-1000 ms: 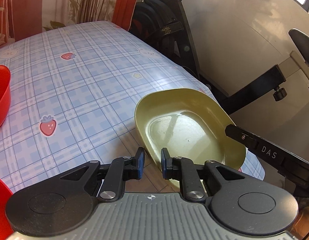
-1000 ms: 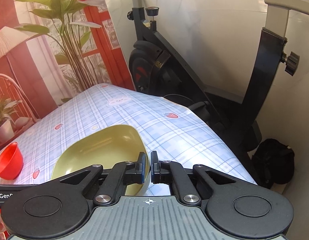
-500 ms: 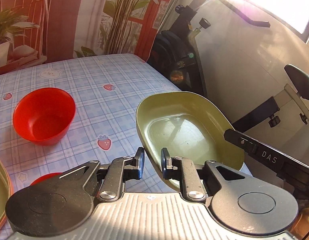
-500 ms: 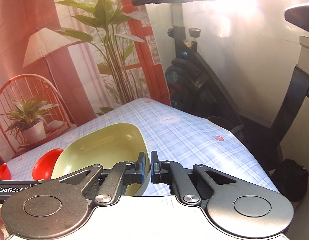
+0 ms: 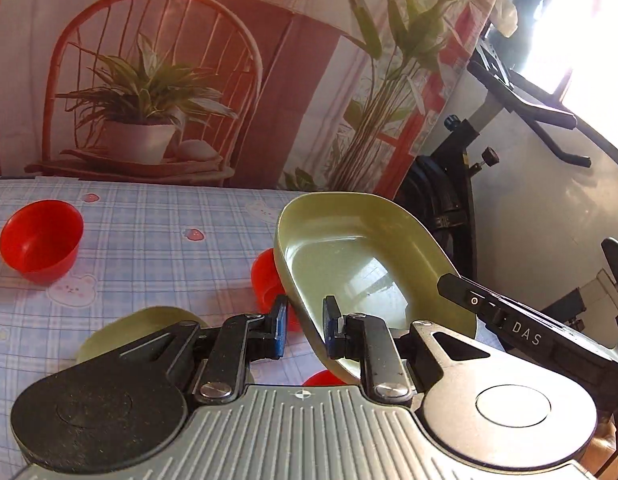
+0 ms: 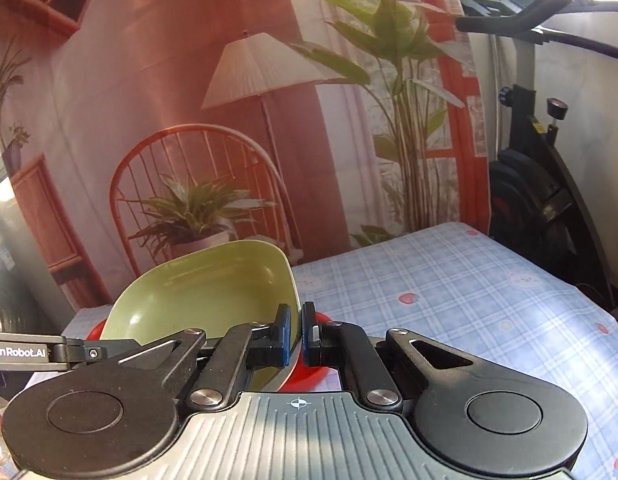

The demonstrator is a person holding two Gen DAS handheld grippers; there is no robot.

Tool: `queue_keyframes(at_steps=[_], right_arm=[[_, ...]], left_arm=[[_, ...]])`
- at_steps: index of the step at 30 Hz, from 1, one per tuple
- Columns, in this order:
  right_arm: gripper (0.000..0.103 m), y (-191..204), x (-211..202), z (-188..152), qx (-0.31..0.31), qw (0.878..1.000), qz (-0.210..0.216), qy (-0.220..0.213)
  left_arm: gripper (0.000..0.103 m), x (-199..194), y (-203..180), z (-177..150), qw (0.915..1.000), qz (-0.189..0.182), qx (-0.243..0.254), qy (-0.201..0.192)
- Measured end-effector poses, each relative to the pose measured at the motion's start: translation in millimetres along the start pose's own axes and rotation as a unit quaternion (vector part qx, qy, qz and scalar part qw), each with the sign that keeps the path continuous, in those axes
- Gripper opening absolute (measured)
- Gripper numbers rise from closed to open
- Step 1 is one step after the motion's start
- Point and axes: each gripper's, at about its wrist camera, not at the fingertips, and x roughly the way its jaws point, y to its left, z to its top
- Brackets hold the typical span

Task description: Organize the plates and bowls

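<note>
Far left of the left gripper's (image 5: 305,330) jaws, a red bowl (image 5: 40,240) upright on the worktop (image 5: 157,248), dressed in blue plaid cloth with strawberries and bears. Just left below the jaws, a second green plate (image 5: 121,330) lying flat. Between the nearly shut jaws, the rim of the green plate (image 5: 361,256), held tilted off the cloth; opposite rim pinched in the right gripper (image 6: 296,334), jaws fully closed. Behind, a printed backdrop (image 5: 169,60) of chair, plants, lamp. Far right, an exercise bike (image 6: 533,184).
</note>
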Motion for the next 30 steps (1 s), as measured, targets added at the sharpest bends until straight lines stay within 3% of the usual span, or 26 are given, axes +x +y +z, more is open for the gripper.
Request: queue_keyframes(at_steps=[7, 13, 30], right_arm=[[0.005, 74, 30, 9, -0.079, 0.995, 0.067, 0.011], [0.005, 107, 51, 4, -0.137, 0.987, 0.081, 0.034], [0.005, 96, 95, -48, -0.137, 0.982, 0.054, 0.119]], left_arm=[[0.019, -48, 51, -8, 0.9975, 0.04, -0.048, -0.033], [0.023, -53, 71, -24, 0.9956, 0.056, -0.07, -0.029], [0.025, -27, 100, -61, 0.9937, 0.059, -0.093, 0.023]])
